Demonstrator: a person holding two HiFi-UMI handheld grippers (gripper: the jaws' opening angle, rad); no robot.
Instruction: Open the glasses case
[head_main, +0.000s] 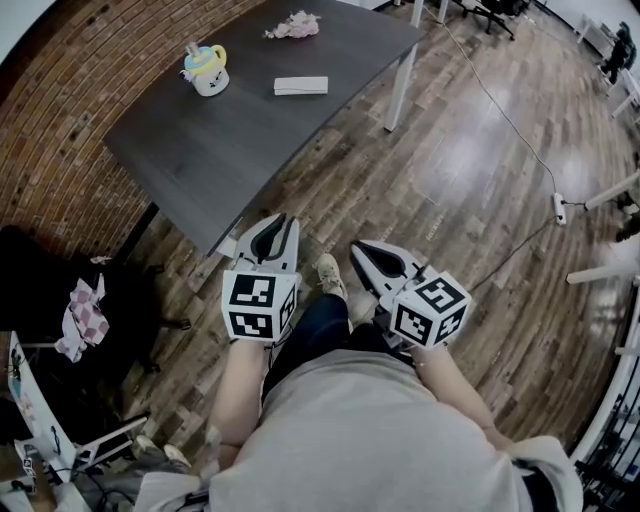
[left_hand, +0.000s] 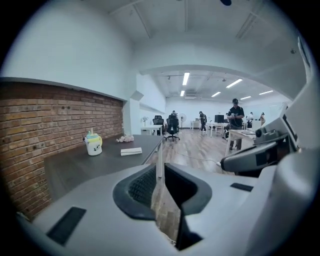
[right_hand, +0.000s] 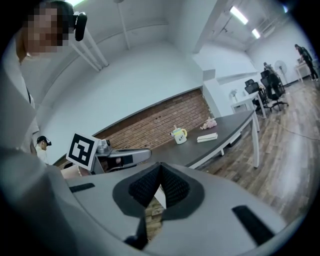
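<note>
The glasses case (head_main: 301, 86) is a flat white oblong lying shut on the dark grey table (head_main: 250, 140), toward its far side. It also shows small in the left gripper view as the case (left_hand: 131, 151) and in the right gripper view as the case (right_hand: 207, 137). My left gripper (head_main: 278, 224) hangs over the wooden floor just off the table's near corner, jaws together and empty. My right gripper (head_main: 366, 251) is beside it, further from the table, also shut with nothing held. Both are well short of the case.
A white mug with a yellow handle (head_main: 207, 70) and a pink bundle (head_main: 293, 26) sit on the table. A dark chair with a checked cloth (head_main: 84, 316) stands at the left by the brick wall. A cable and power strip (head_main: 560, 207) cross the floor on the right.
</note>
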